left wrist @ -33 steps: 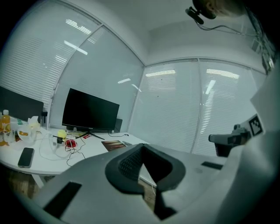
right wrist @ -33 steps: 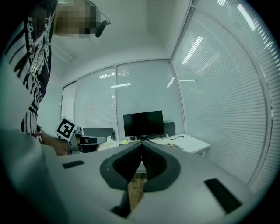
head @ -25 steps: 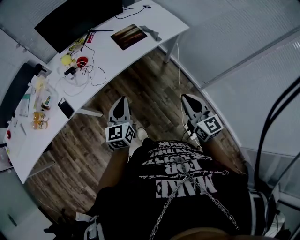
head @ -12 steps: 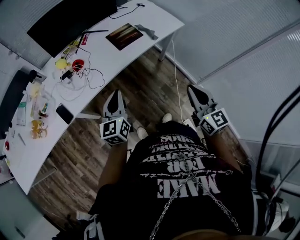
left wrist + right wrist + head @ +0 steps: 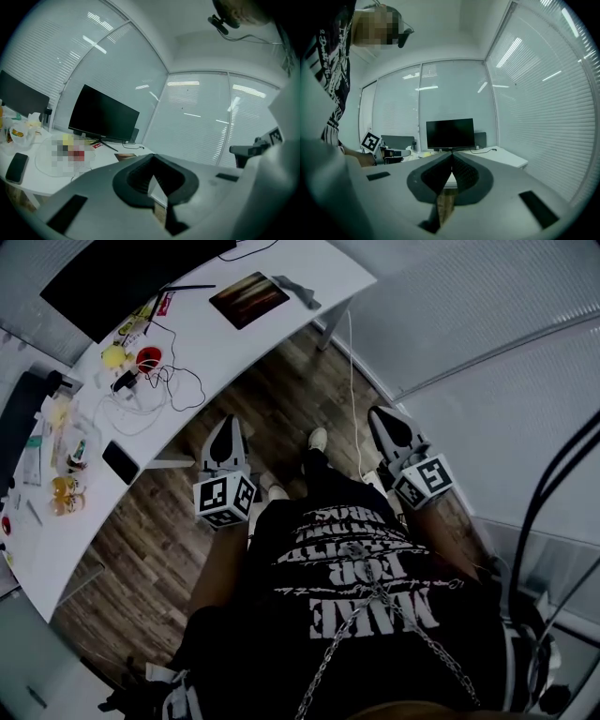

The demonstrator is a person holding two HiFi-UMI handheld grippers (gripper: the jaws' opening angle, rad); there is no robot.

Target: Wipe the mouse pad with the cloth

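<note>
The dark brown mouse pad (image 5: 247,298) lies near the far end of the white desk (image 5: 202,343), with the crumpled grey cloth (image 5: 297,292) just right of it. Both grippers hang over the wooden floor, well short of the desk. My left gripper (image 5: 228,429) is shut and empty, pointing toward the desk. My right gripper (image 5: 380,418) is also shut and holds nothing. In the left gripper view the closed jaws (image 5: 152,158) point at the desk, and the mouse pad (image 5: 125,157) shows beyond them. The shut right gripper (image 5: 451,158) faces the monitor (image 5: 450,133).
A black monitor (image 5: 122,277) stands at the desk's back. Tangled cables (image 5: 164,390), a red cup (image 5: 148,359), a phone (image 5: 121,462) and bottles (image 5: 67,474) crowd its left part. A white cable (image 5: 353,381) runs down by the desk leg (image 5: 334,329). Blind-covered glass walls (image 5: 487,343) close the right side.
The person has stepped toward the desk, one foot now forward. Both grippers moved along with the body and stayed shut.
</note>
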